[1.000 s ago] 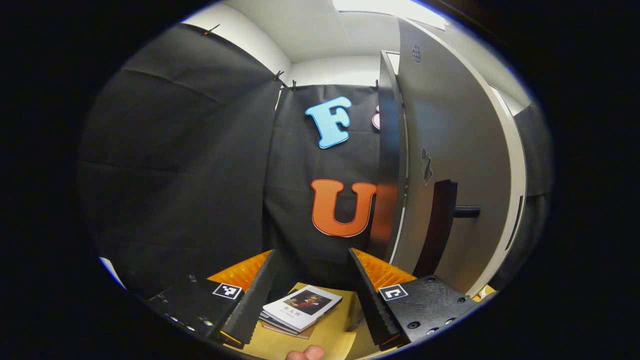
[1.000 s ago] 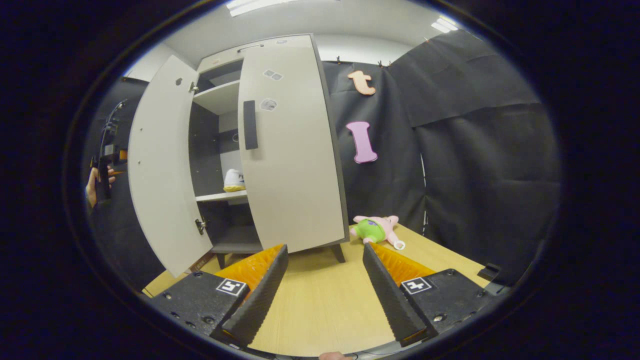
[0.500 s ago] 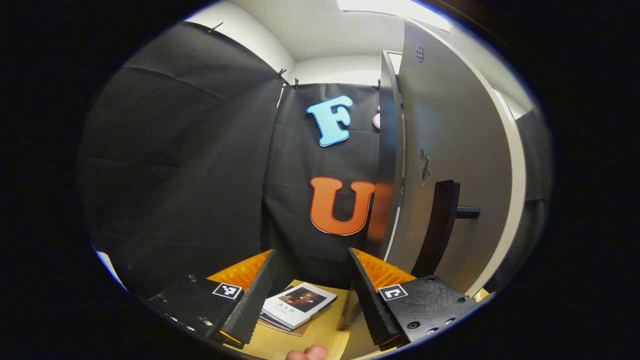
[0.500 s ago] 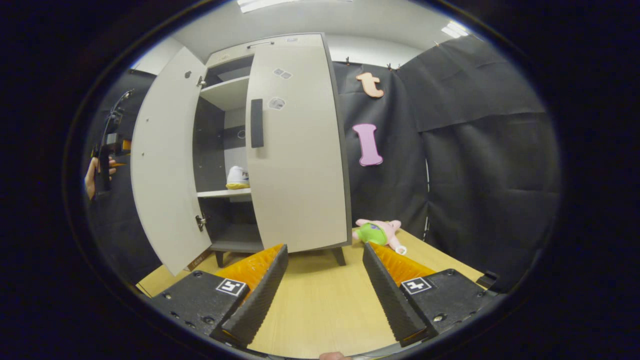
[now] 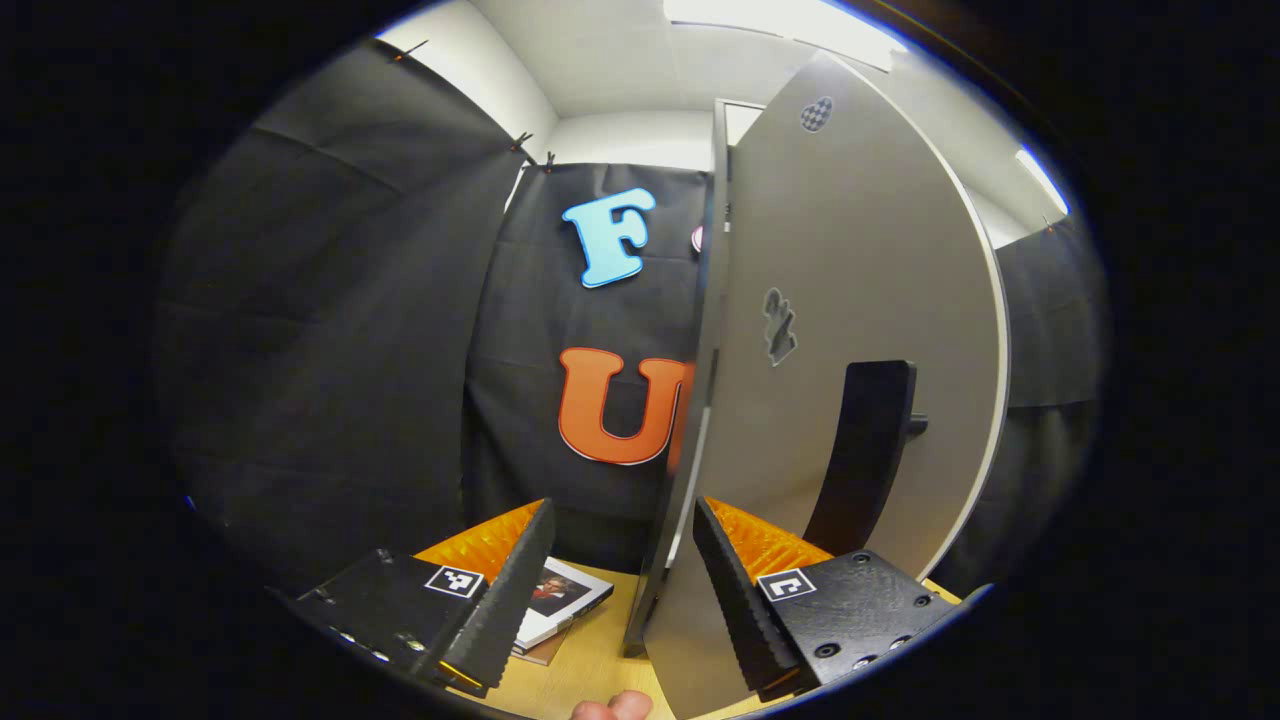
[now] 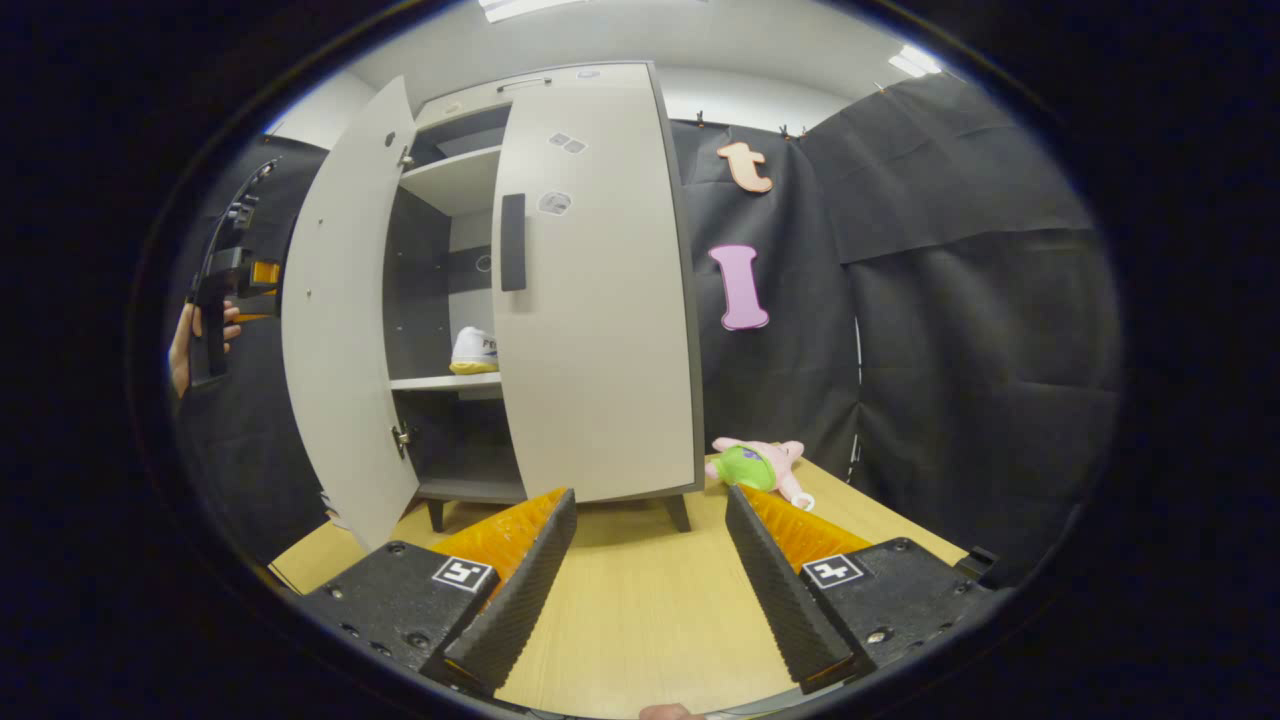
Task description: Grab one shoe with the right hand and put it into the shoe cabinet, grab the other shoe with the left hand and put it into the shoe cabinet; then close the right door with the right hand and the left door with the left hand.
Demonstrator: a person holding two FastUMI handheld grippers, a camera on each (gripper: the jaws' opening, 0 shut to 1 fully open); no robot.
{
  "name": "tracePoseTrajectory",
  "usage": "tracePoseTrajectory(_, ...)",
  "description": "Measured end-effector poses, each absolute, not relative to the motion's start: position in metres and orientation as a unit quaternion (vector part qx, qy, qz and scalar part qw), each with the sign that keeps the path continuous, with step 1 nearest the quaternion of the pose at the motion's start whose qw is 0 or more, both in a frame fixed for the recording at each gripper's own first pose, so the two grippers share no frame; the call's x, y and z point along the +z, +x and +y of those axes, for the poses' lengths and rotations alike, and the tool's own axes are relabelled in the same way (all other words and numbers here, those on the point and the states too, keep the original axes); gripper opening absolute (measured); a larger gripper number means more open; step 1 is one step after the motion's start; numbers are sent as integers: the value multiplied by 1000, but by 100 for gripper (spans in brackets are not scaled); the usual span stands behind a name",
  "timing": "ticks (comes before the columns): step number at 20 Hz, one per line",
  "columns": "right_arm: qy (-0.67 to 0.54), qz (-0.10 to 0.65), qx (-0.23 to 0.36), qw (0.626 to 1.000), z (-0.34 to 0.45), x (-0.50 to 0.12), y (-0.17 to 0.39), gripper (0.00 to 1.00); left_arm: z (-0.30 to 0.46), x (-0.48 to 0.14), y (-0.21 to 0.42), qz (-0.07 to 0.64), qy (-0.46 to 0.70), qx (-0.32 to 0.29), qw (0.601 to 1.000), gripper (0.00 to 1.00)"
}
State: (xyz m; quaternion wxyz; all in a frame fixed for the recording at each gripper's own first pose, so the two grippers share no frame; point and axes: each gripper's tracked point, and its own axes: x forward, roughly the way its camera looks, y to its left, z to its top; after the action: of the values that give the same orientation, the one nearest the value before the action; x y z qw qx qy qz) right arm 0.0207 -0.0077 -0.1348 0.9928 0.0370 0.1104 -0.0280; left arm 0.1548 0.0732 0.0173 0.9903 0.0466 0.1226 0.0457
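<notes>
In the right gripper view the grey shoe cabinet (image 6: 590, 300) stands on the table. Its right door (image 6: 600, 380) is nearly shut and its left door (image 6: 345, 320) hangs partly open. A white shoe with a yellow sole (image 6: 472, 352) sits on the middle shelf in the gap. My right gripper (image 6: 648, 590) is open and empty over the table, well short of the cabinet. A hand holds my left gripper (image 6: 235, 285) behind the left door. In the left gripper view my left gripper (image 5: 620, 590) is open at the left door's (image 5: 850, 280) outer face, beside its black handle (image 5: 865, 450).
A pink and green plush toy (image 6: 757, 465) lies on the wooden table (image 6: 640, 620) right of the cabinet. A book (image 5: 555, 600) lies on the table left of the door's edge. Black cloth walls close in on both sides.
The left door has swung toward shut, with my left gripper moving along its outer face. The right gripper has barely moved.
</notes>
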Motion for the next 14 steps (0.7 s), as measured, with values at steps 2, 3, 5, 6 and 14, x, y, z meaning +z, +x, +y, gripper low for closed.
tracePoseTrajectory(2,40,114,-36,992,-14,-136,21,98,56,10,157,127,47,31,990,84)
tracePoseTrajectory(3,41,114,-39,992,-15,-135,23,93,48,6,159,128,46,23,990,84)
tracePoseTrajectory(5,43,112,-47,992,-21,-134,24,93,25,0,169,124,45,4,991,84)
tracePoseTrajectory(6,42,113,-50,991,-24,-135,25,94,14,-2,173,125,44,-6,991,84)
tracePoseTrajectory(14,44,118,-80,989,-51,-138,23,98,-32,-41,193,147,55,-35,987,84)
